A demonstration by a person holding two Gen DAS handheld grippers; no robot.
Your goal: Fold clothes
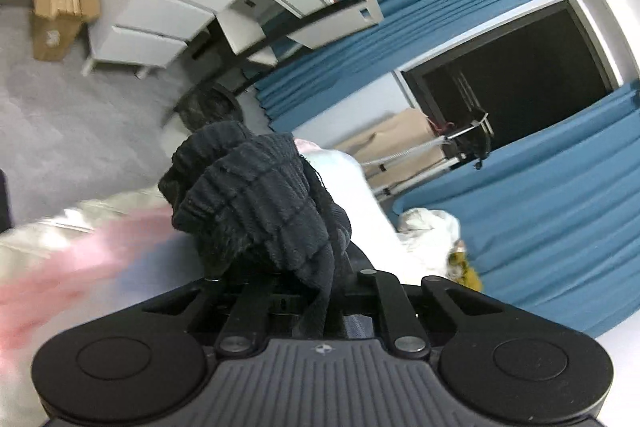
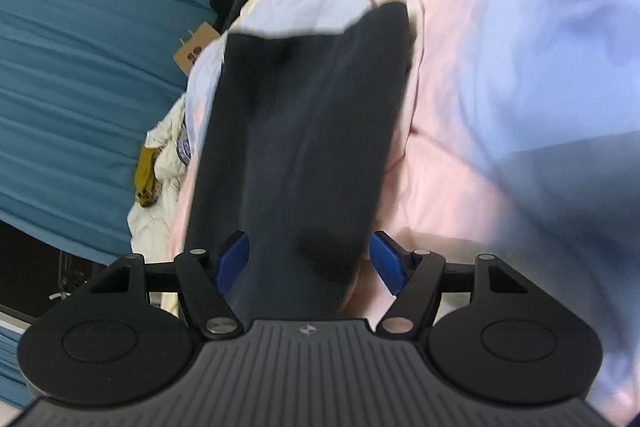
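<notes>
Up front on the left wrist cam, left gripper (image 1: 316, 279) clamps bunched dark garment (image 1: 256, 203); right gripper (image 2: 308, 259) gapes around it, flat on the bed (image 2: 460, 107).

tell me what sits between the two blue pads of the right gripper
In the right wrist view, a dark navy garment runs between the blue pads of the right gripper and stretches away over the pink and pale blue bedding; the jaws stand wide.

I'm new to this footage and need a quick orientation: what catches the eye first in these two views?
In the left wrist view, a bunched dark ribbed knit garment fills the centre, clamped in the left gripper, with blue curtains behind. In the right wrist view, smooth dark cloth runs between the blue pads of the right gripper, over pink and pale blue bedding.
</notes>
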